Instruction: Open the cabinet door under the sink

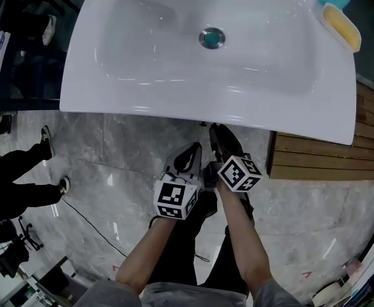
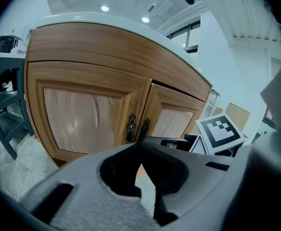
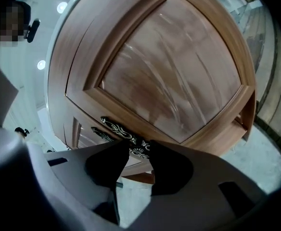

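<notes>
Under the front rim of the white ceramic sink (image 1: 142, 88), around six o'clock from its drain, both tongs side by side above grey marble floor (image 1: 110, 165). At left, left tongs (image 1: 192, 151) (image 2: 140, 143) with tips pressed together, pinching nothing, aimed at the middle seam of two brown wooden cabinet doors (image 2: 83, 114) below the basin. Dark ornate metal handles (image 2: 131, 128) paired along that seam, near twelve o'clock of the tips, apart from them. At right, right tongs (image 1: 214, 130) (image 3: 134, 150) spread wide, close against one door panel (image 3: 179, 71). One ornate handle (image 3: 123, 131) across the gap at twelve o'clock, not squeezed; contact with either pad unclear.
</notes>
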`<state>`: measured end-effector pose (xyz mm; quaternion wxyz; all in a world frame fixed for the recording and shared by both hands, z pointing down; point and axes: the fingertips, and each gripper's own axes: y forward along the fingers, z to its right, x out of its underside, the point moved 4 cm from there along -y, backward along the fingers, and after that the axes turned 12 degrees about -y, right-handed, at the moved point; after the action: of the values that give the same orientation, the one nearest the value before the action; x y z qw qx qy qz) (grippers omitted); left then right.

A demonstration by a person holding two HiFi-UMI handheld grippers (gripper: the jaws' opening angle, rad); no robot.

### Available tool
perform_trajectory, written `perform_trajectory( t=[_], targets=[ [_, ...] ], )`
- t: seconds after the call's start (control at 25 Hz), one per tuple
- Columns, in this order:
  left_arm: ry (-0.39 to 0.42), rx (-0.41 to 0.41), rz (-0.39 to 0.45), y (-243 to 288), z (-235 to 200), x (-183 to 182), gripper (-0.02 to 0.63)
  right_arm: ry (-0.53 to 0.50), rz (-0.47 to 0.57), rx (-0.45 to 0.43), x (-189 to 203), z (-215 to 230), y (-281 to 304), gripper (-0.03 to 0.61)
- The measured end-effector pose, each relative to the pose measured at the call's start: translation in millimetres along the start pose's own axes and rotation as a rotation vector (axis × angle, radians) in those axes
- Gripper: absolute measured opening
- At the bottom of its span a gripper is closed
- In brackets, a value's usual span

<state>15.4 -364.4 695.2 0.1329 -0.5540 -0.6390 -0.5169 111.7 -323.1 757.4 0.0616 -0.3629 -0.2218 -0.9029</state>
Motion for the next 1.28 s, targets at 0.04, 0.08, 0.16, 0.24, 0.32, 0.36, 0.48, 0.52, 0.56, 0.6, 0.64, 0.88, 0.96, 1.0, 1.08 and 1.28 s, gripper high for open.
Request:
perform_trajectory(
  t=[0.04, 0.08, 0.16, 0.24, 0.32, 0.36, 0.48, 0.52, 0.56, 0.6, 0.64, 0.88, 0.96, 1.0, 1.08, 1.28],
  targets=[
    [0.002, 0.000, -0.004, 0.3, -1.4, 1.3, 0.008, 0.011, 0.006, -0.002, 1.0, 0.9, 2.0, 0.117],
    [0.004, 0.000, -0.009, 0.2, -3.1, 2.8, 0.008, 0.021, 0.011, -0.004, 2.2, 1.5, 4.1, 0.117],
    [0.004, 0.000, -0.018, 0.0, -6.5, 5.6, 0.008, 0.035, 0.021, -0.010, 4.4, 2.2, 7.8, 0.117],
    [0.004, 0.000, -0.024, -0.6, -9.1, 8.1, 0.008, 0.044, 0.035, -0.009, 5.4, 3.0, 10.1, 0.117],
    [0.005, 0.001, -0.030, -1.5, -11.2, 9.9, 0.008, 0.046, 0.051, -0.011, 5.6, 2.6, 11.5, 0.117],
    [0.006, 0.000, -0.034, -1.9, -12.5, 10.9, 0.008, 0.049, 0.060, -0.017, 5.9, 2.2, 11.8, 0.115],
    [0.004, -0.002, -0.047, -2.5, -16.1, 14.2, 0.008, 0.058, 0.079, -0.039, 6.5, 1.0, 12.4, 0.094],
    [0.000, -0.003, -0.049, -3.0, -16.8, 15.1, 0.008, 0.054, 0.082, -0.039, 6.6, 0.6, 12.5, 0.087],
    [-0.005, -0.003, -0.050, -3.7, -17.0, 15.9, 0.008, 0.047, 0.082, -0.040, 6.6, 0.5, 12.4, 0.086],
    [-0.009, -0.004, -0.050, -4.6, -16.8, 16.8, 0.008, 0.039, 0.079, -0.043, 6.5, 0.7, 12.2, 0.084],
    [-0.012, -0.004, -0.051, -5.6, -16.3, 17.8, 0.008, 0.029, 0.072, -0.049, 6.3, 0.9, 11.9, 0.084],
    [-0.044, -0.013, -0.039, -11.4, -12.5, 25.4, 0.008, 0.004, 0.058, -0.083, 7.7, -1.2, 4.2, 0.083],
    [-0.050, -0.012, -0.036, -12.7, -9.2, 28.8, 0.008, 0.004, 0.059, -0.084, 9.0, -1.6, 0.7, 0.081],
    [-0.050, -0.012, -0.036, -14.0, -7.4, 30.7, 0.008, 0.006, 0.058, -0.086, 10.2, -1.7, -1.5, 0.081],
    [-0.052, -0.016, -0.038, -18.5, -4.1, 35.2, 0.008, 0.008, 0.050, -0.093, 14.4, -2.2, -7.6, 0.081],
    [-0.061, -0.050, -0.035, -29.1, 2.4, 48.2, 0.008, -0.003, 0.015, -0.144, 23.6, -2.9, -21.7, 0.081]
  ],
)
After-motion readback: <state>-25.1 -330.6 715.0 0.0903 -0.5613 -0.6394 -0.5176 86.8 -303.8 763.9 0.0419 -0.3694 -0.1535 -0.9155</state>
